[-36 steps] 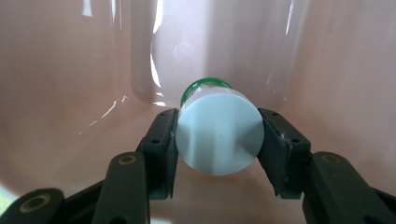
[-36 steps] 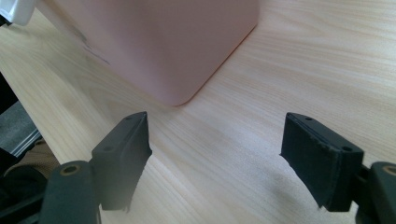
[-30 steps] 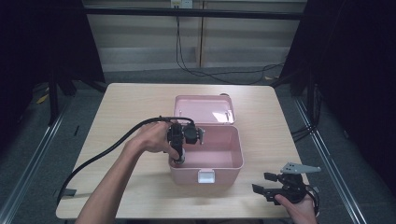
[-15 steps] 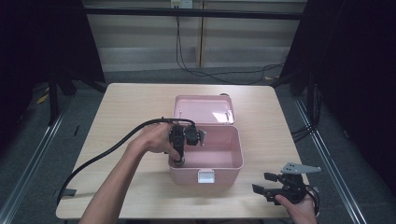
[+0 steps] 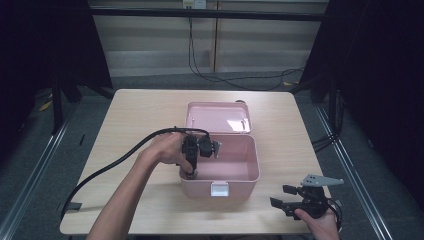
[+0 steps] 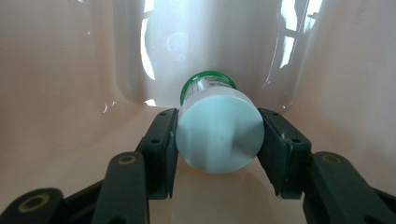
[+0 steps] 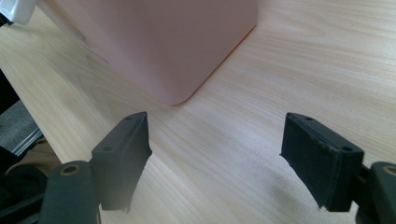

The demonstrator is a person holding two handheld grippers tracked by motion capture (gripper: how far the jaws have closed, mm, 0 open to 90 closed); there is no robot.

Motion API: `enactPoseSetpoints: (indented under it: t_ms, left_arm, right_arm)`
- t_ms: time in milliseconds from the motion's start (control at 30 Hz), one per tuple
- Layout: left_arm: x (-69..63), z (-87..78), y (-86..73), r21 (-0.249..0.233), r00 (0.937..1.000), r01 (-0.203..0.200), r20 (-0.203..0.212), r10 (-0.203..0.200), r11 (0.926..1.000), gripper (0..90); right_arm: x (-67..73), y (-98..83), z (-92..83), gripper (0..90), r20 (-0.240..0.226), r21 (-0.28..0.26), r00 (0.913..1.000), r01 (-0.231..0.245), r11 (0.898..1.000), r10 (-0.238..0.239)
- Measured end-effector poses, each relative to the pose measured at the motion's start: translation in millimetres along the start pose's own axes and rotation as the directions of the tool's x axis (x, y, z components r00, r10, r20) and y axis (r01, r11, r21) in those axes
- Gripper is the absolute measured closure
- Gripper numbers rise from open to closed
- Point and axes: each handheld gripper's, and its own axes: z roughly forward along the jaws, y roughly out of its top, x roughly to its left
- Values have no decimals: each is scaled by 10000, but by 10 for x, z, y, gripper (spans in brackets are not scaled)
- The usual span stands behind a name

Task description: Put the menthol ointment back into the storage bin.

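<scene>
Reaching down into the open pink box, the left tongs are clamped on a small bottle with a white cap — one black pad pressed against each side of the cap. In the left gripper view the cap faces the camera, a green ring shows just behind it, and the bottle points toward the pale inner wall of the box. In the high view the left hand grips the tool at the box's near-left corner, with the black cable trailing off toward the table's left edge.

The box stands at the middle of the wooden table, its lid laid back on the far side and a white latch on the near wall.

The right tongs rest low at the near-right corner of the table, well apart from the box. Their jaws stand wide apart with nothing between them — the right gripper view shows bare wood grain in the gap and a rounded corner of the box beyond.
</scene>
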Motion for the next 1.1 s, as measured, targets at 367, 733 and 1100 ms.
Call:
enactPoseSetpoints:
  t_ms: [367,733,1100]
  left_arm:
    - [9,6,4,3,9998,189,64,-189,9998,506]
    - [22,9,-9,235,9993,356,110,-358,9991,500]
    - [48,-8,-63,-109,9984,495,279,-492,9987,499]
  right_arm:
    - [3,0,0,235,-35,7,10000,20,10000,-20]
    - [5,-1,-1,234,-18,40,10000,14,10000,-14]
    - [4,-1,0,235,-30,24,10000,18,10000,-18]
